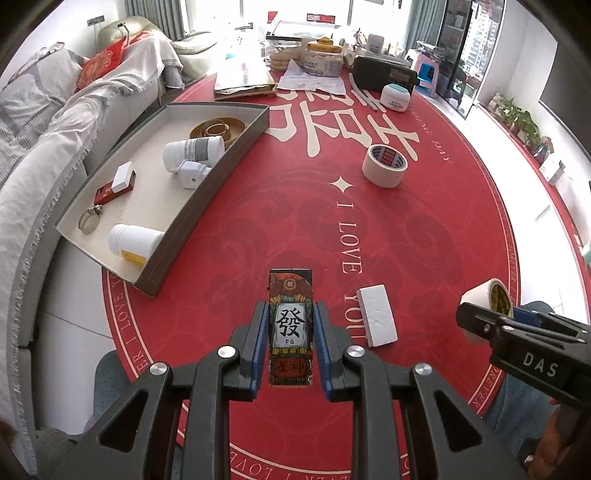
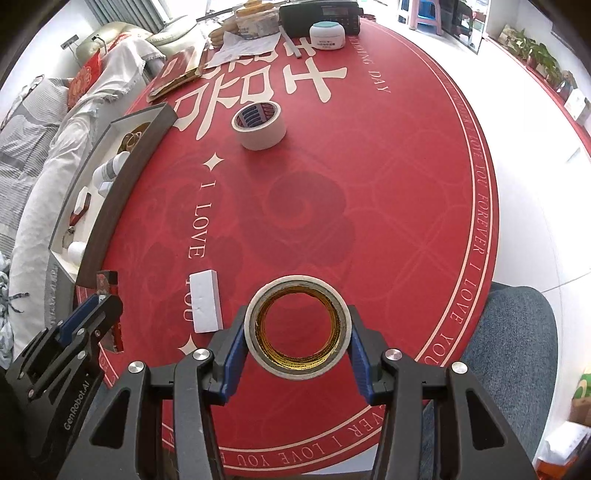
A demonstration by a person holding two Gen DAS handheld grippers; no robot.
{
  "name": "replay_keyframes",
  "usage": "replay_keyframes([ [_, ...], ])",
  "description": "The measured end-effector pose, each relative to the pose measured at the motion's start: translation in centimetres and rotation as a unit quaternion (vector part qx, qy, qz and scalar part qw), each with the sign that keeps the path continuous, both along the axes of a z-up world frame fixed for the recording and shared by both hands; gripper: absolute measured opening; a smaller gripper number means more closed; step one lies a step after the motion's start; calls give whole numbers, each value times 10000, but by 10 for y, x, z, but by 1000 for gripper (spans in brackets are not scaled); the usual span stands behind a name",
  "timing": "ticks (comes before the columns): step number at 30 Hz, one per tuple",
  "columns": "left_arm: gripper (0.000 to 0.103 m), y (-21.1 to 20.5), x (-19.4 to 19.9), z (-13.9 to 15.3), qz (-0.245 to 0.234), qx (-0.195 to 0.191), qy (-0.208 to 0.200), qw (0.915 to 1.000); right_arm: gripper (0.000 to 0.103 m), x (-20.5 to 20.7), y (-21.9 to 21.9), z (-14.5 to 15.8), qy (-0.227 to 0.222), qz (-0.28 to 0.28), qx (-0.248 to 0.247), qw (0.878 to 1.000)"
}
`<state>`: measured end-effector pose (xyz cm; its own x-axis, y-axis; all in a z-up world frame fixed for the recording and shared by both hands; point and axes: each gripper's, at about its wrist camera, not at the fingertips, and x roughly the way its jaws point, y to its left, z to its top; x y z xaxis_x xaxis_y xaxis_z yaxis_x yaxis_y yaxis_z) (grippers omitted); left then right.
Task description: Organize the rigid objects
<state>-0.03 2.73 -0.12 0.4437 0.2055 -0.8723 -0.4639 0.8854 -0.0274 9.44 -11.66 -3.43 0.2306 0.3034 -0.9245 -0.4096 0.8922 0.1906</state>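
Red mat [image 2: 369, 184], cream lettering

A sofa [image 1: 55, 147] under pale throws stands at nine o'clock, daylit windows [image 1: 295, 11] at twelve, potted plants [image 1: 521, 122] at two.

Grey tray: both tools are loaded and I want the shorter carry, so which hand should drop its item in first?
Left, probably. The left tool grips the card box nearer the grey tray; the right tool, holding the tape roll, sits farther from it, beyond the foam block.
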Motion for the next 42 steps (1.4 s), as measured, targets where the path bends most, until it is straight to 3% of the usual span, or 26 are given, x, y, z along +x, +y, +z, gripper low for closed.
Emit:
replay_keyframes([
  [31,26,8,-1,-4,44,-216,-73,9997,50,3,5,-1,36,-33,-195,9998],
  [38,26,28,5,30,213,-383,-414,9982,50,17,19,21,-19,10,16,10000],
  [42,26,55,7,61,455,-369,-725,9956,50,31,42,53,-295,174,183,9992],
])
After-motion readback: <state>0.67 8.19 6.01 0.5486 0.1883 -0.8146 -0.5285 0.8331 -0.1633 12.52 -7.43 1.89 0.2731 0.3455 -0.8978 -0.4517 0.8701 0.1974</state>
